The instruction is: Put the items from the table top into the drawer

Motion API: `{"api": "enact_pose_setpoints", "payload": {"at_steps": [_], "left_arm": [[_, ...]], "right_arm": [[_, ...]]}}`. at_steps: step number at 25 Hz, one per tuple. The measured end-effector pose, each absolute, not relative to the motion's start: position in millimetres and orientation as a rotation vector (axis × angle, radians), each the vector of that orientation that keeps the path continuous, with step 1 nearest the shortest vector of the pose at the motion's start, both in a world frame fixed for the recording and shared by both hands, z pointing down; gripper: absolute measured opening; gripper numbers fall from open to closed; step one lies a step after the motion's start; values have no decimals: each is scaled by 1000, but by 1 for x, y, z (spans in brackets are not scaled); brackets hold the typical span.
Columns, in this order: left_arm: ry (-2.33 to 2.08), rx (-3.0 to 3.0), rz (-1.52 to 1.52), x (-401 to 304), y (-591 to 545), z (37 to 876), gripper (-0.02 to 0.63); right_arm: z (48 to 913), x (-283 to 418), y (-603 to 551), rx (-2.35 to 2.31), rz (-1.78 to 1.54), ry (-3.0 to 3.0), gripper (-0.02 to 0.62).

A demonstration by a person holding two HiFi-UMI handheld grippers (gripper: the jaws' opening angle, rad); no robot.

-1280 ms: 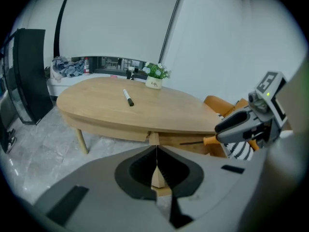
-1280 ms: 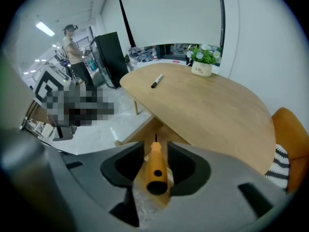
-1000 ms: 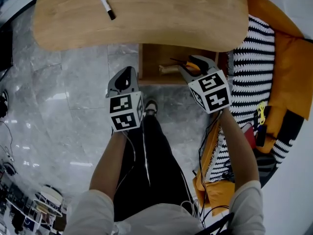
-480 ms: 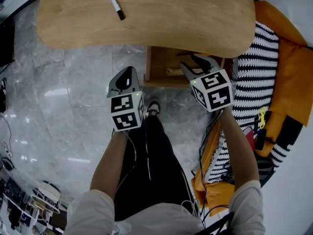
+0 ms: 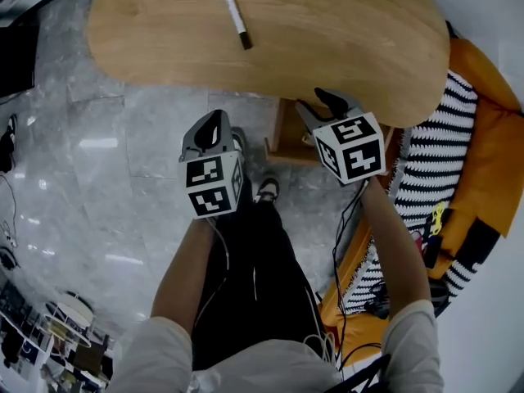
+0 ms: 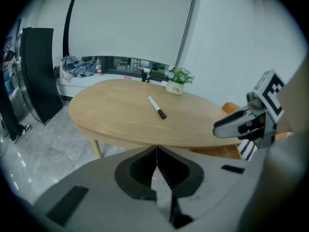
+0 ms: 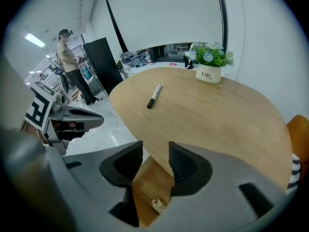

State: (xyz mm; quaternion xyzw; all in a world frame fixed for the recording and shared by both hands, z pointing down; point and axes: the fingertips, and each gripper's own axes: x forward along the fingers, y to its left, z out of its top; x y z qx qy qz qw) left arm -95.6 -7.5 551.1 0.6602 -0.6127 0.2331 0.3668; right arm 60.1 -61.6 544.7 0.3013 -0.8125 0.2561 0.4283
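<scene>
A black-and-white marker (image 5: 237, 20) lies on the oval wooden table (image 5: 344, 39); it also shows as the marker (image 6: 156, 107) and the marker (image 7: 154, 96) in the gripper views. My left gripper (image 5: 216, 123) hangs over the floor in front of the table, and in its own view the left gripper (image 6: 156, 152) is shut and empty. At the table's near edge my right gripper (image 5: 315, 103) is open, with nothing between the jaws of the right gripper (image 7: 155, 153). The wooden drawer (image 5: 286, 137) below is mostly hidden; a small pale item (image 7: 157, 205) lies in it.
A small white pot of flowers (image 7: 208, 70) stands at the table's far side. An orange seat with a striped cloth (image 5: 430, 162) is to the right. Grey marble floor (image 5: 123, 154) lies to the left. A person (image 7: 67, 57) stands far off.
The table and marker have slid down and right in the head view. The drawer has gone mostly out of sight under the table edge. The right gripper now sits at that edge.
</scene>
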Motion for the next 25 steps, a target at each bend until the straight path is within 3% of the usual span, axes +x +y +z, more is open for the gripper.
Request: {"api": "enact_pose_setpoints", "payload": {"at_steps": [25], "left_arm": [[-1638, 1588, 566, -226, -111, 569, 9]], "right_arm": [[573, -89, -188, 765, 695, -2017, 163]]}}
